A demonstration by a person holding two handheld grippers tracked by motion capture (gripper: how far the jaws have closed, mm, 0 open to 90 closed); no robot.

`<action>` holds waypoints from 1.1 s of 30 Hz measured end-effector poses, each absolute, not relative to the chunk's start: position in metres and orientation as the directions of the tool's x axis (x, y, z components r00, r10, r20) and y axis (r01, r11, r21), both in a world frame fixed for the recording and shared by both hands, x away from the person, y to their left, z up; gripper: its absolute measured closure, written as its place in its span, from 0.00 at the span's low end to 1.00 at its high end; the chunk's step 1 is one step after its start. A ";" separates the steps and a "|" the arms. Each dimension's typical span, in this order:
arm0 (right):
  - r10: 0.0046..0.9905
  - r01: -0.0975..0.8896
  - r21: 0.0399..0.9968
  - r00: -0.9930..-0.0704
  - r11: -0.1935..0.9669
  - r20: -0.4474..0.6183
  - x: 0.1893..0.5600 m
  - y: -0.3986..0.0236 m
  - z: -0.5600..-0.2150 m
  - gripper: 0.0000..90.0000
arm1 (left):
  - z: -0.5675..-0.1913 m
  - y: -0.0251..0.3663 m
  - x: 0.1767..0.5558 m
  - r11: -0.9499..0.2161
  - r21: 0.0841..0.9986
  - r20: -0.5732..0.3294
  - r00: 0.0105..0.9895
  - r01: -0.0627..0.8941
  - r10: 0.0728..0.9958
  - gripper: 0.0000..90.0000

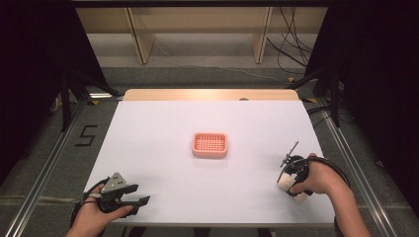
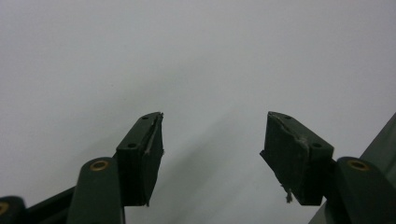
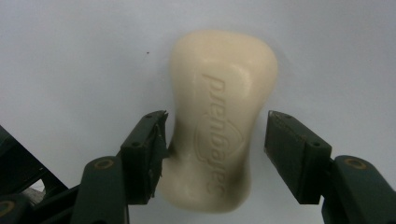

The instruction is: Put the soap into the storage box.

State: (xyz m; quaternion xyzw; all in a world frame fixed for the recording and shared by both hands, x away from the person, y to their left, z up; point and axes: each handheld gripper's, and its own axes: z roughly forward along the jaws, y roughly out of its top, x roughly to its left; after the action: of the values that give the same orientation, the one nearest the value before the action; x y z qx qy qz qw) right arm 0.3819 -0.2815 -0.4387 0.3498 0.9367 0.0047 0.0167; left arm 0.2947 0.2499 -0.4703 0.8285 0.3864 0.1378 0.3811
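While the right hand-held gripper (image 3: 212, 149) stands over the bar of soap (image 3: 219, 116), its two black jaws flank the bar's waist, one on each side. In the right gripper view the left pad sits against the soap's edge; the right pad is just beside the other edge with a thin gap showing. Jaws roughly half open, not yet clamped on the bar. The soap is cream-coloured, embossed lettering facing up, lying flat on the white counter (image 1: 163, 173). In the high view it shows as a pale bar (image 1: 292, 189) at the near right of the counter, partly covered by the person's right hand (image 1: 316, 178) and the gripper body.

Left hand-held gripper (image 2: 212, 144): jaws wide apart, nothing between them, bare white surface beneath. In the high view it (image 1: 141, 196) rests at the near left edge of the counter, grey three-cornered plate on top, pointing toward the right.

A pink soap dish (image 1: 210, 144) with a slotted grid floor sits near the middle of the counter, well apart from both grippers and from the soap.
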 end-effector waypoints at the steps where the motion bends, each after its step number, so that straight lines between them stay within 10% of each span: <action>1: 0.639 0.638 0.028 -0.769 0.769 -0.027 0.384 -0.283 -0.440 0.44 | -0.470 0.249 0.293 -0.392 0.740 -0.089 0.656 0.547 0.749 0.41; 33: 0.661 0.661 0.013 -0.750 0.750 0.030 0.384 -0.281 -0.448 0.56 | -0.470 0.248 0.293 -0.398 0.737 -0.085 0.658 0.547 0.748 0.41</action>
State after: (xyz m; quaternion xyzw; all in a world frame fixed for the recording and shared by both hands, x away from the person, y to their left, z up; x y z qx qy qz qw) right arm 0.3837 -0.2813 -0.4481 0.3534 0.9353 0.0113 -0.0119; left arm 0.2930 0.2485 -0.4703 0.8258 0.3920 0.1310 0.3838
